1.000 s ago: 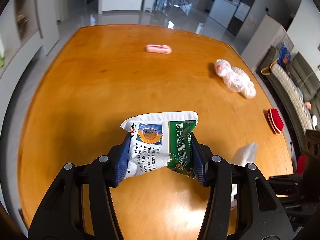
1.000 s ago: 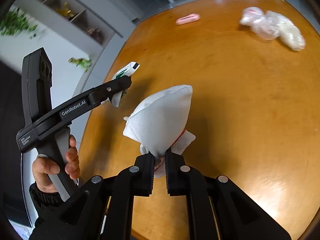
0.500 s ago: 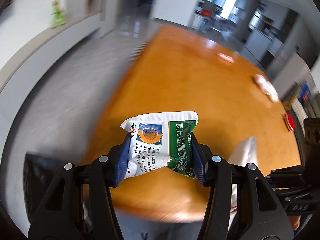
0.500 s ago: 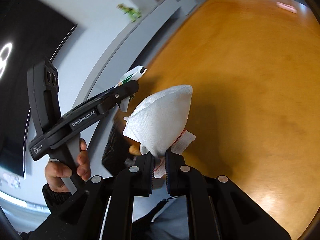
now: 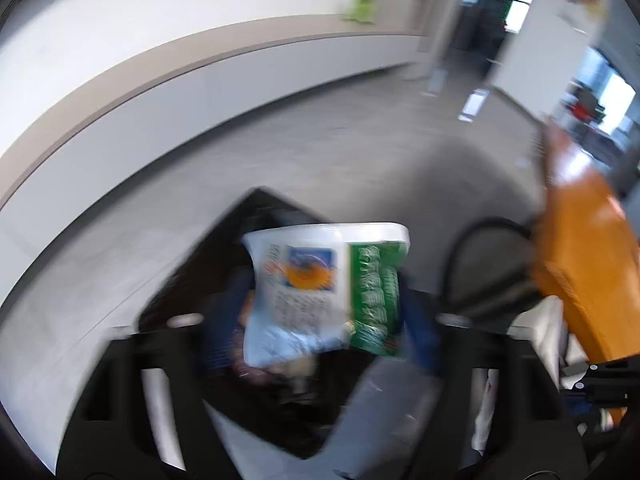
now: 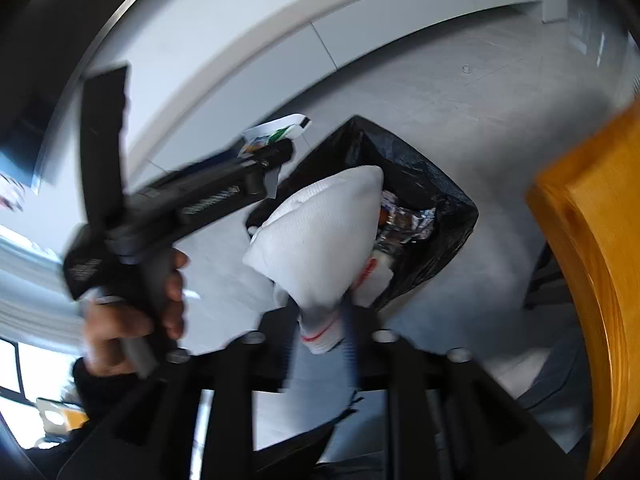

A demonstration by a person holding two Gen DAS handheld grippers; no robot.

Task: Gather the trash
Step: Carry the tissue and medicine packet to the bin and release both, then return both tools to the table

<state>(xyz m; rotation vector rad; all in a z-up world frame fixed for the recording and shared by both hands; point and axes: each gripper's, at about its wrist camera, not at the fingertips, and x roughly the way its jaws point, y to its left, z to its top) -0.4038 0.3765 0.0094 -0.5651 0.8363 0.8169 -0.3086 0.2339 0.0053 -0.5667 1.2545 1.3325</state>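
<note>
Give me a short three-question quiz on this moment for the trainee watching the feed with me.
1. True or false: the trash bin has a black liner and already holds crumpled foil wrappers.
2. Which item sits between the fingers of the right gripper? A) the white tissue wad B) a red pouch C) a pink wrapper
3. Fill in: the printed packet at the left gripper shows a green band and an orange ____ picture.

Key: 1 true. 2 A; the jaws are opening around it. 3 sunflower; the jaws there are opening too, with the packet above the bin.
</note>
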